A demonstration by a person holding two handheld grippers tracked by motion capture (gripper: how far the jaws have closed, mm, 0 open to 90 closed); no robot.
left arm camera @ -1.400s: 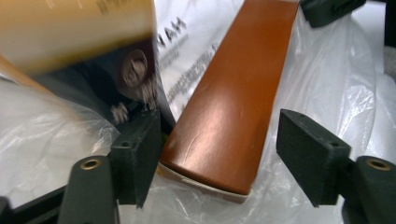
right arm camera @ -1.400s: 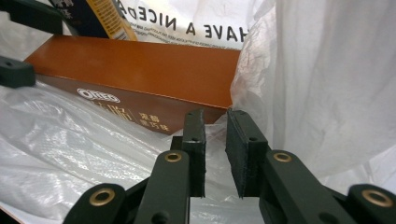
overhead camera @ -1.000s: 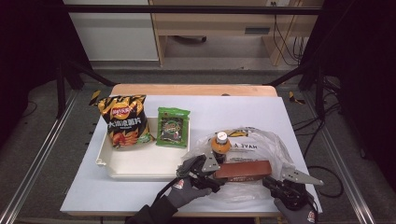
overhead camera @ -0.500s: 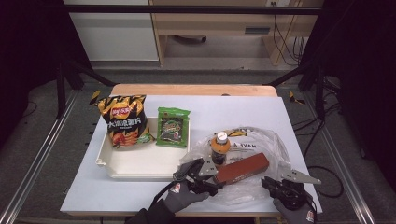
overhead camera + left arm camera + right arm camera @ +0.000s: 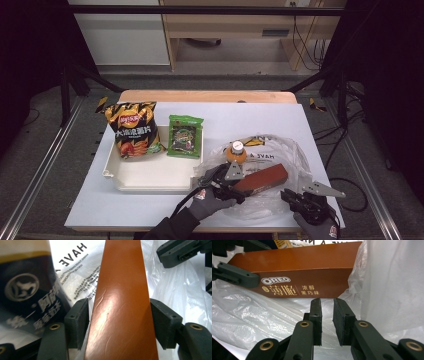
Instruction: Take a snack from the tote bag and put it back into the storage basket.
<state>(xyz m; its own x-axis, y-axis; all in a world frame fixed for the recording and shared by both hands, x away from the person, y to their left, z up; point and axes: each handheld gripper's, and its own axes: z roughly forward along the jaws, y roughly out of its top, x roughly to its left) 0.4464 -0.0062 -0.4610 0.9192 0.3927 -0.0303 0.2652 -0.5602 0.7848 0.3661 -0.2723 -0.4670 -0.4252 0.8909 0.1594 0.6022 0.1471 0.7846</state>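
Between the left gripper's (image 5: pixel 119 322) black pads sits the brown Oreo box (image 5: pixel 122 302), gripped and lying on the clear plastic bag (image 5: pixel 280 155). In the right gripper view its lettering reads clearly. The right gripper (image 5: pixel 327 322) pinches bag film, jaws nearly shut.
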